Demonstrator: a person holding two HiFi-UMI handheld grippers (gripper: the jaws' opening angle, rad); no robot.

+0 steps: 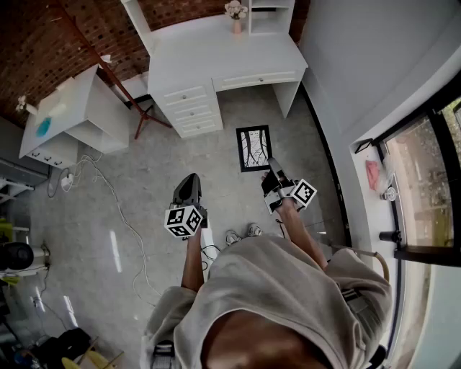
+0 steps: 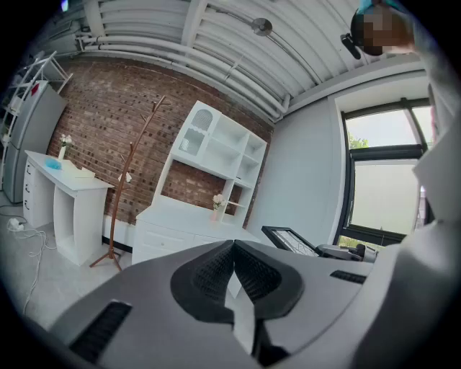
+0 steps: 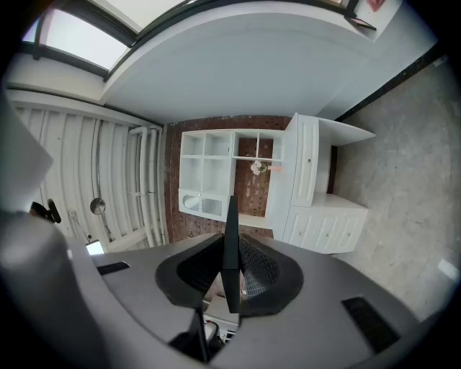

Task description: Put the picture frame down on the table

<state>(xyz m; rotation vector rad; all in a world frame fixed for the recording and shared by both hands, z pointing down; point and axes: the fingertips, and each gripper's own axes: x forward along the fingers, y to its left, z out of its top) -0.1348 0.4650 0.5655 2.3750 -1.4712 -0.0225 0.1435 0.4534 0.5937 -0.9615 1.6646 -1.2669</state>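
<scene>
The black picture frame (image 1: 253,148) with a pale branch print hangs above the grey floor, in front of the white desk (image 1: 216,50). My right gripper (image 1: 272,166) is shut on the frame's right edge. In the right gripper view the frame (image 3: 230,238) shows as a thin black slab clamped edge-on between the jaws of that gripper (image 3: 230,249). My left gripper (image 1: 191,178) is held to the left of the frame, apart from it. The left gripper (image 2: 233,249) has its pads pressed together with nothing between them. In that view the frame (image 2: 292,240) shows off to the right.
A small vase of flowers (image 1: 235,13) stands at the back of the desk under its white shelf unit (image 2: 216,148). A second white table (image 1: 72,108), a wooden coat stand (image 1: 122,86) and floor cables (image 1: 108,194) lie to the left. A window (image 1: 425,166) runs along the right wall.
</scene>
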